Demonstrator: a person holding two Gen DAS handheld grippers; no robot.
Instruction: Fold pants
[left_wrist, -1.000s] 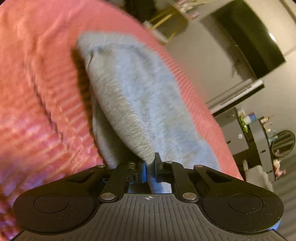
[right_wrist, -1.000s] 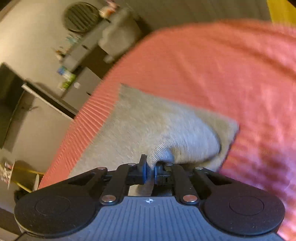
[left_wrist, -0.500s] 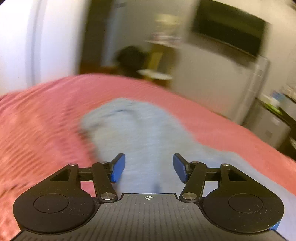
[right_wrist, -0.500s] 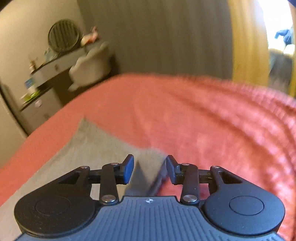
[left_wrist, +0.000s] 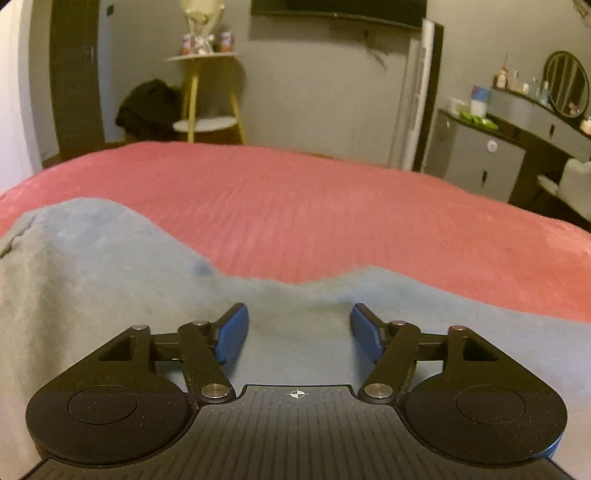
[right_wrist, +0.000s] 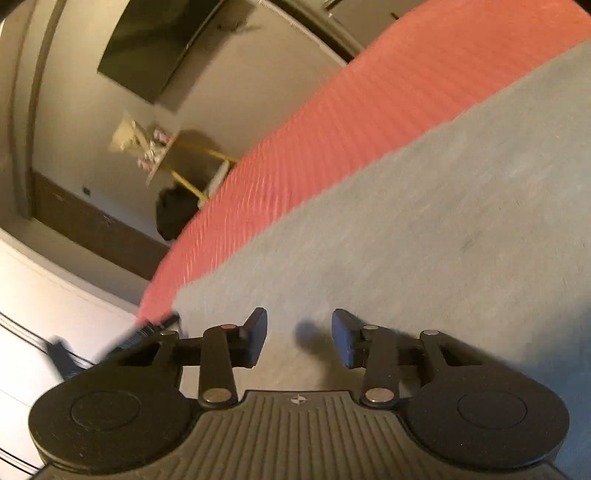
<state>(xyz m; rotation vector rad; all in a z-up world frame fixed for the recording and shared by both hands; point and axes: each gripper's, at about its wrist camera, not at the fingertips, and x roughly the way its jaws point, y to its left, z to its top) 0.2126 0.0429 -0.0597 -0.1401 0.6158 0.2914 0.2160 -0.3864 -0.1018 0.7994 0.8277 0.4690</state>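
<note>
The grey pants (left_wrist: 110, 280) are lying spread on the bed's red cover (left_wrist: 332, 214) (ribbed cloth), with the left hand-held gripper (left_wrist: 299, 332) and right hand-held gripper (right_wrist: 298, 338) hovering above them, jaws apart, gripping nothing.

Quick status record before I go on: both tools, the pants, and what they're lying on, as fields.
left tool: open, nothing between the fingers, over the pants
right tool: open, nothing held, over the pants
pants: grey, lying on the bedspread, free of both tools
bedspread: red, ribbed, bare beyond the pants
fold state: cannot tell; only part of the pants shows in either view
view quality: left sharp, right tilted and blurred
</note>
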